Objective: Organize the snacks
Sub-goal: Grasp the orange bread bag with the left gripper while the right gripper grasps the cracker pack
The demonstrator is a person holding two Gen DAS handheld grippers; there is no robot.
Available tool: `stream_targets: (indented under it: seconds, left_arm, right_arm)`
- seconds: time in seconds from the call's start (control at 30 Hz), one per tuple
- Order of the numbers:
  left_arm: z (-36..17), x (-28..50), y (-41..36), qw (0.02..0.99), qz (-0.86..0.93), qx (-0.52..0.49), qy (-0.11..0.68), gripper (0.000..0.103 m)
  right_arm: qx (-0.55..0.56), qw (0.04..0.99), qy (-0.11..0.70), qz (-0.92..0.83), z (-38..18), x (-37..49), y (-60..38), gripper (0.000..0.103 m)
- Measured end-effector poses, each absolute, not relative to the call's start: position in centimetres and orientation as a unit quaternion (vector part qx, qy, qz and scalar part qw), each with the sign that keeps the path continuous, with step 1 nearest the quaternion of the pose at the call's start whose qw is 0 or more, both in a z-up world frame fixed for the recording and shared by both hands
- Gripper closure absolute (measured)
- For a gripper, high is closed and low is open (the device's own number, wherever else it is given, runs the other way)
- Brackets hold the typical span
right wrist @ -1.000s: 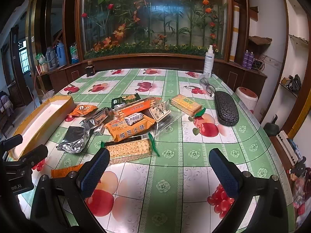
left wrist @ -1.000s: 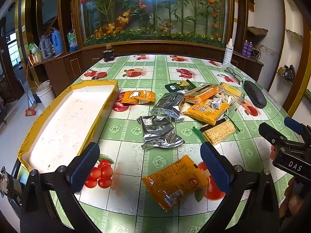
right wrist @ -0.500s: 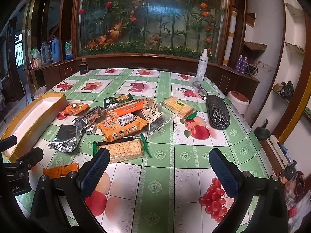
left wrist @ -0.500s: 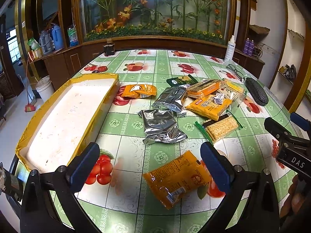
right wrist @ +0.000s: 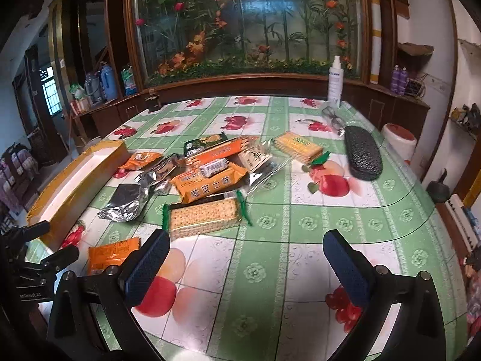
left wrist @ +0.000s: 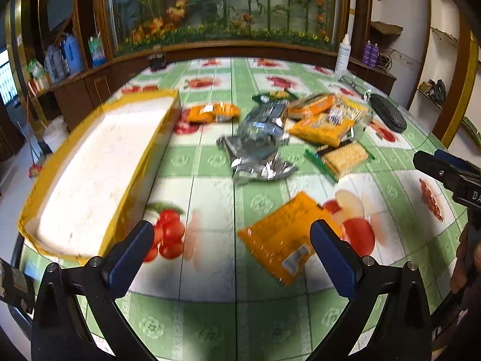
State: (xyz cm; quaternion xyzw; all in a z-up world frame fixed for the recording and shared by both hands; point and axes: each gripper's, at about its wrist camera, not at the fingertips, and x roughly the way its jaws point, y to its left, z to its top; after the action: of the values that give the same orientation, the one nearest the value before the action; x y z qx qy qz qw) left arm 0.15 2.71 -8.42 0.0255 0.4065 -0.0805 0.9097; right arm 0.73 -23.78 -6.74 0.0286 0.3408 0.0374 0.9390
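- Left gripper (left wrist: pixel 230 240) is hanging over the near table edge, jaws spread wide, gripping nothing; the view is motion-blurred.
- Right gripper (right wrist: pixel 245 249) is likewise wide open and empty, hovering over bare tablecloth (right wrist: pixel 270 270).
- Nearest snack to the left gripper: orange flat packet (left wrist: pixel 285 234), lying on the cloth just ahead of the right-side finger and partly under it in the view. It is looking light, thin and floppy, with glossy film, so probably slippery. Best bet is pinching a sealed end or a long edge, not the flat face.
- Yellow tray (left wrist: pixel 99 162) is sitting to the left of that packet, well apart from it, interior showing empty. Likely the drop target.
- Further out: crumpled silver foil bags (left wrist: pixel 255 150), soft and crushable, any fold is giving purchase.
- Cracker sleeve (right wrist: pixel 204 216) in clear wrap with green ends is lying just ahead of the right gripper's left-side finger. Stiff as a block but contents are brittle; grasp across the short width, light squeeze.
- Behind it, the main pile: orange biscuit pack (right wrist: pixel 207 183) with a small white pack on top, overlapping others. Top items need lifting first or the stack is sliding.
- Black glasses case (right wrist: pixel 362 156) and spray bottle (right wrist: pixel 335 81) are sitting at the far right, not snacks.
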Motion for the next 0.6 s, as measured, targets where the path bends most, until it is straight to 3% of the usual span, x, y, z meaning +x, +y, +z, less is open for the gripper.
stream_targets:
  seconds: [0.17,0.37,0.6]
  left_arm:
    - [-9.2,0.6,1.8,0.9,-0.11,0.028,0.422,0.0]
    - [-8.9,0.6,-2.5,0.891,-0.16,0.126,0.406,0.0]
    - [-10.4,1.8,-4.1,0.867,-0.181,0.17,0.432,0.0]
  right_arm:
    - [0.058,0.92,0.382,0.067,-8.7,1.8,-23.6,0.0]
    - [0.071,0.906,0.408,0.087,-9.8,3.1,-23.7,0.0]
    - [0.073,0.885,0.449,0.097,-10.3,6.4,-24.5,0.0]
